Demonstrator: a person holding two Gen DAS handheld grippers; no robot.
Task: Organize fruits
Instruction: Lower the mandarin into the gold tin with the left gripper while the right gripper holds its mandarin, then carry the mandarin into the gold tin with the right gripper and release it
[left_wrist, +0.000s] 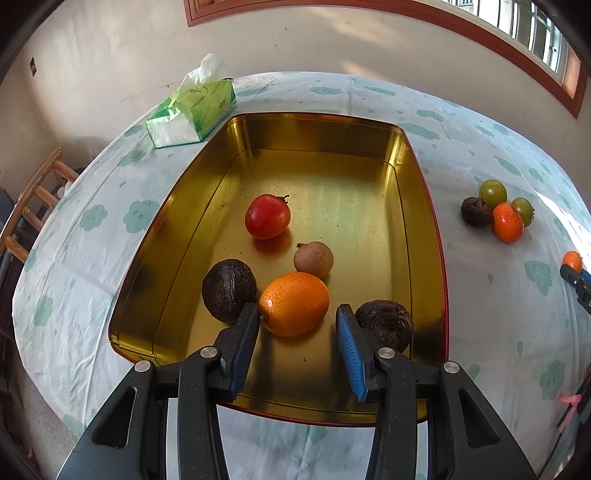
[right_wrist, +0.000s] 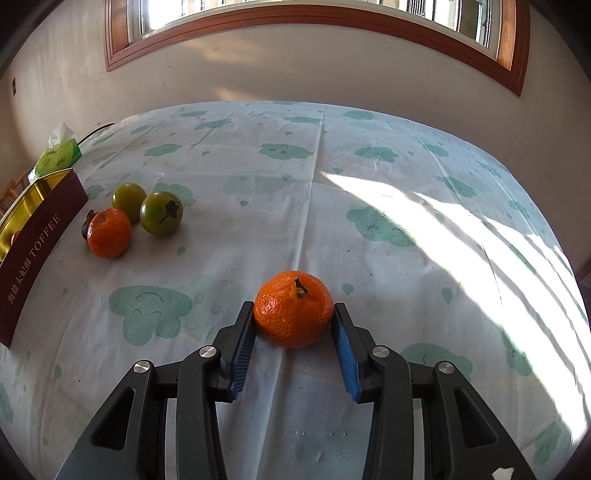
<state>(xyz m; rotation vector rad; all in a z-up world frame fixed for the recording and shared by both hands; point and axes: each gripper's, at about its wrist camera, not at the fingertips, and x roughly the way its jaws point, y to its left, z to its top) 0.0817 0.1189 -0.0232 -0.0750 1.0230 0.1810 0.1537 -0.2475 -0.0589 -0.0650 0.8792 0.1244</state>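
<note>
A gold tin tray (left_wrist: 369, 155) holds a red tomato (left_wrist: 267, 216), a brown longan (left_wrist: 313, 259), an orange kumquat (left_wrist: 294, 304) and two dark wrinkled fruits (left_wrist: 229, 290) (left_wrist: 386, 325). My left gripper (left_wrist: 297, 314) is open over the tray's near end, with the kumquat just ahead between its fingertips, the left one touching it. My right gripper (right_wrist: 294, 312) is shut on a mandarin (right_wrist: 294, 309) that rests on the tablecloth; both pads touch its sides. It also shows in the left wrist view (left_wrist: 572, 260). Two green tomatoes (right_wrist: 161, 213), another mandarin (right_wrist: 109, 232) and a dark fruit (left_wrist: 475, 211) lie beside the tray.
A green tissue pack (left_wrist: 192, 110) lies at the tray's far left corner. The tray's dark red outer wall (right_wrist: 33, 258) reads TOFFEE. A wooden chair (left_wrist: 33, 206) stands left of the table. The wall and window are behind the table. Sunlight falls on the cloth (right_wrist: 443, 229) at right.
</note>
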